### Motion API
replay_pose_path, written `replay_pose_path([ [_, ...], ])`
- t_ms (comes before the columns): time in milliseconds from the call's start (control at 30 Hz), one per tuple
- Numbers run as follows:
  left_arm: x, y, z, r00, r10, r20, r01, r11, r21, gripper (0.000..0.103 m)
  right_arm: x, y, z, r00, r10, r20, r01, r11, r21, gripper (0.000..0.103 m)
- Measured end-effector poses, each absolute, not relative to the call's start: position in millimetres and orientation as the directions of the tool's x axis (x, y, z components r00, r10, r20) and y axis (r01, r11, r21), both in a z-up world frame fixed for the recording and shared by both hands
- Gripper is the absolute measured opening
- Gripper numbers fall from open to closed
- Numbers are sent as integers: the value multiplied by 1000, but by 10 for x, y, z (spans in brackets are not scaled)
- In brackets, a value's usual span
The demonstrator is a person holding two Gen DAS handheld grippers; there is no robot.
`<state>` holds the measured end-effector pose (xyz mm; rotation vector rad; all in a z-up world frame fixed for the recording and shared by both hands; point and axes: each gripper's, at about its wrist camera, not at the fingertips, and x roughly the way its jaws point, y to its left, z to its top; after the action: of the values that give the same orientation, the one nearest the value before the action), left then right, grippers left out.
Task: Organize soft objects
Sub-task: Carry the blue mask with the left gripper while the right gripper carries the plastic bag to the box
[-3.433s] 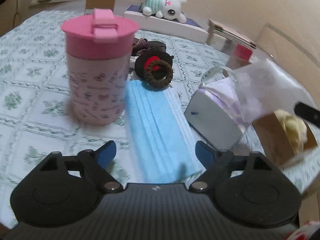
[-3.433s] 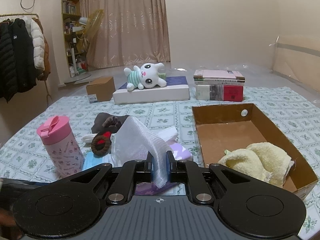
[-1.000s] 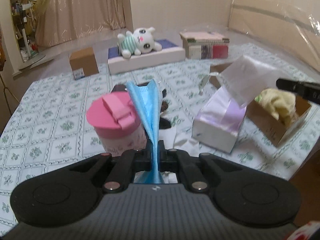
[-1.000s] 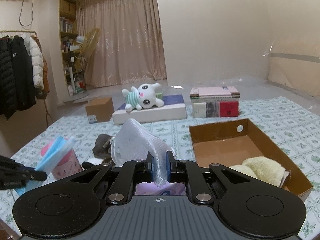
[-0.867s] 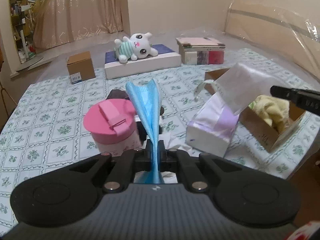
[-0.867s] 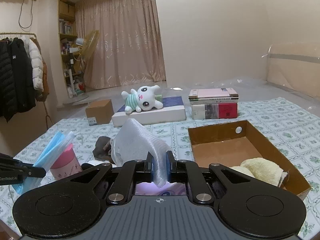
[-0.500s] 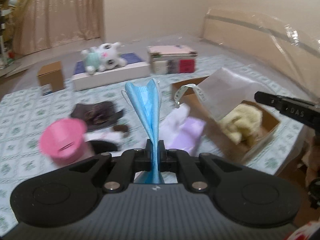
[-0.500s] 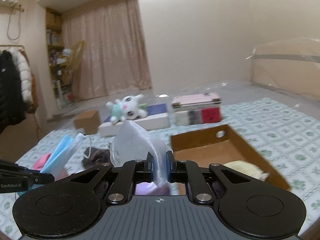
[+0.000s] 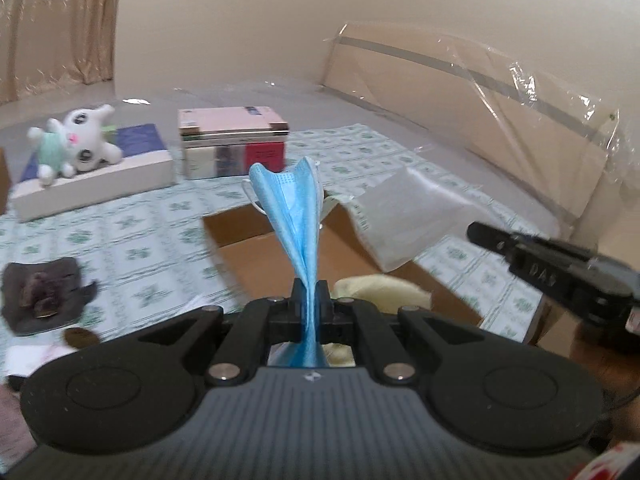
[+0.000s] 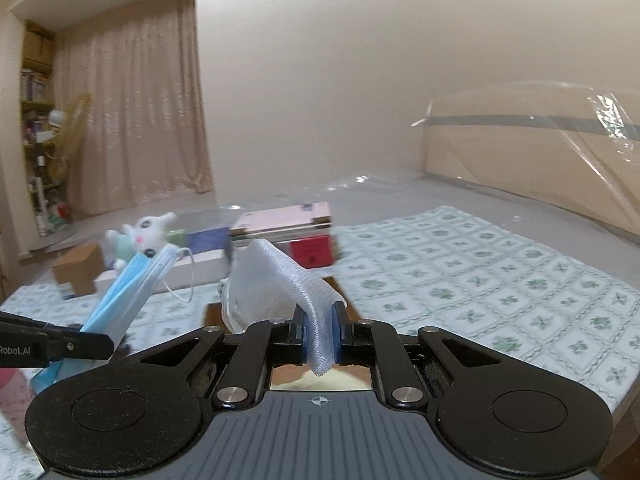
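1. Both hands have swung away from the pink cup side and now sit over the cardboard box, which fills the middle of the left wrist view where the cup and tissue pack stood a second ago.
2. Left gripper has its jaws pinched tight on the blue face mask, which stands up in a twisted fan above the fingers, ear loop dangling at its left side.
3. Right gripper is clamped just as narrowly on the white mesh pouch, whose body bulges up and to the left of the jaws.
4. From the left wrist, the right gripper comes in from the right edge with that pouch hanging over the box's far right rim.
5. Yellow towel lies inside the box, near its front right corner, just beyond the left gripper's fingers.
6. On the patterned bedspread, a dark cloth sits towards the left edge; the plush rabbit and stack of books rest along the far edge, blurred.
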<state>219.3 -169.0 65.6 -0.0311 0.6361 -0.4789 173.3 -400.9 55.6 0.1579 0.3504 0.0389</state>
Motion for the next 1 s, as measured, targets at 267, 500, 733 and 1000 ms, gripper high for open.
replay_pose_path([
  [267,2697,-1974,430,659,-471,-586,391,881,-267,3,2120,-4176,399,919,24,-394,52,982,182,11],
  [500,3032,-2109,234,637,-474,-608,350,881,-320,23,2332,-4190,226,899,20,-438,66,981,181,11],
  [733,3025,-1940,114,645,-444,-622,327,896,-300,34,2417,-4145,97,883,36,-467,57,981,183,11],
  [1000,2833,-1666,106,668,-399,-628,298,917,-265,34,2493,-3999,64,874,90,-477,6,981,195,11],
])
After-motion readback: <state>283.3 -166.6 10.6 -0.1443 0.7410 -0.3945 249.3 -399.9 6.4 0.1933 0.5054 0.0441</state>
